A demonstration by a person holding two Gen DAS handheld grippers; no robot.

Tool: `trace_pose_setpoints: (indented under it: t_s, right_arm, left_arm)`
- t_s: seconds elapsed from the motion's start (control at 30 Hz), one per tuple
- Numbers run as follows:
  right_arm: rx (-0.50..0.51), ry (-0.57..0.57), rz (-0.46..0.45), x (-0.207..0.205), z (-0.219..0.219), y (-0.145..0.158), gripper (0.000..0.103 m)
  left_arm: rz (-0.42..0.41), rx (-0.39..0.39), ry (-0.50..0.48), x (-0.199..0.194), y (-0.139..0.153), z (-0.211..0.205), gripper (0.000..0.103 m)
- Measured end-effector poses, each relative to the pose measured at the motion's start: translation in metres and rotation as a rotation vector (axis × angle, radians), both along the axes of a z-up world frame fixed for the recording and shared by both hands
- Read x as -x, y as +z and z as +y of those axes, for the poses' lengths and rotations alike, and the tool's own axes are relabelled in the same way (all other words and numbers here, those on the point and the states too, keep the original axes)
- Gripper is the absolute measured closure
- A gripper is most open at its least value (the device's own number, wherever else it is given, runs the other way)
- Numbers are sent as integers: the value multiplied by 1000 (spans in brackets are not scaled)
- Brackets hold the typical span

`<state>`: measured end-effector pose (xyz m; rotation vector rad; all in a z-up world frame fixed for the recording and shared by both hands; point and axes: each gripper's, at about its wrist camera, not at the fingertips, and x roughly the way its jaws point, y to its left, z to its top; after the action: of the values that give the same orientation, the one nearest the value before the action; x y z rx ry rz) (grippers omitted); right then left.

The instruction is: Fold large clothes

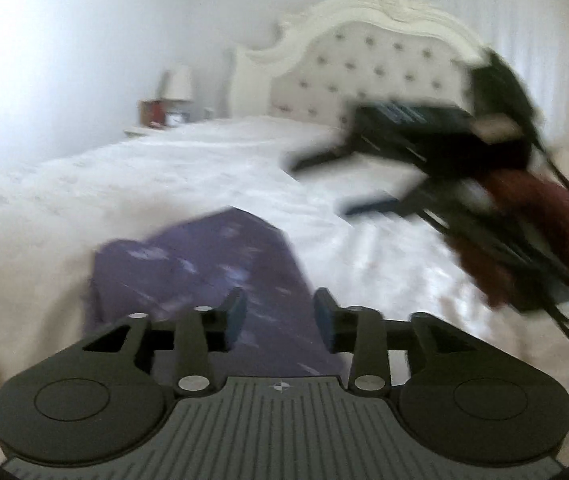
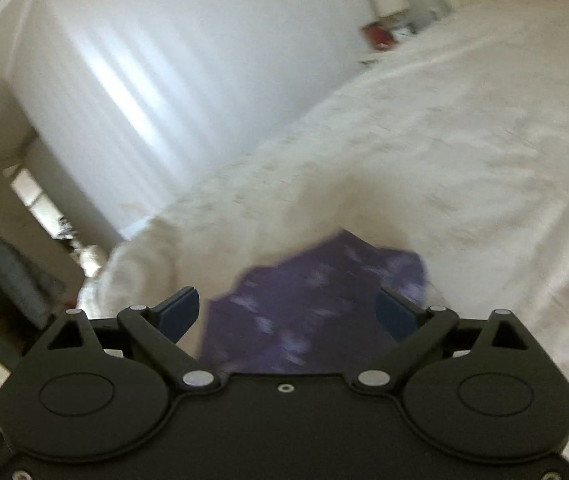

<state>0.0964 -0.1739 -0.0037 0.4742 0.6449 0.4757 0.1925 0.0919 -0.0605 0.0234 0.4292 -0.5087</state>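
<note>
White, softly rumpled bedding covers the bed, the largest thing in either view, its surface quilted-looking and faintly creased, with a cream tufted headboard carved along the top and a small lamp on a nightstand beyond. On the near part of the bed lies the purple garment, a thin, matte cloth with pale blotches of print, gathered into a compact, angular shape with fairly straight edges and one pointed corner toward the headboard; it looks already folded at least once, though blur hides how tidy the layers are, so the fold seems near done or in need of one more pass and a smoothing. The right gripper hangs above the cloth with its jaws spread wide and nothing between the blue pads. The left gripper sits just over the garment's near edge, jaws partly apart and empty. In the left view the other tool appears as a dark blur beside a dark red sleeve.
</note>
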Motion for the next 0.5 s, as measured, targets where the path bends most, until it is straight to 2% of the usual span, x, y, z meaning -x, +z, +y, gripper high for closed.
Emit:
trace_pose_setpoints:
  t_s: [0.1, 0.17, 0.2, 0.27, 0.43, 0.47, 0.5]
  right_arm:
    - [50, -21, 26, 5, -8, -14, 7]
    - [104, -20, 20, 6, -5, -20, 7]
    - [132, -10, 11, 5, -1, -21, 7]
    - [172, 14, -12, 6, 4, -22, 7]
    - [240, 49, -77, -8, 32, -23, 8]
    - [247, 69, -91, -11, 38, -23, 16]
    - [250, 98, -106, -14, 43, -24, 31]
  left_arm:
    - [40, -43, 94, -21, -16, 11, 59]
    - [146, -97, 163, -36, -34, 19, 59]
    - [186, -97, 174, -39, -43, 24, 59]
    - [216, -49, 193, -39, -57, 34, 58]
    - [207, -8, 195, -34, -60, 39, 58]
    - [205, 0, 199, -34, -60, 43, 58]
    - [202, 7, 202, -34, -61, 44, 58]
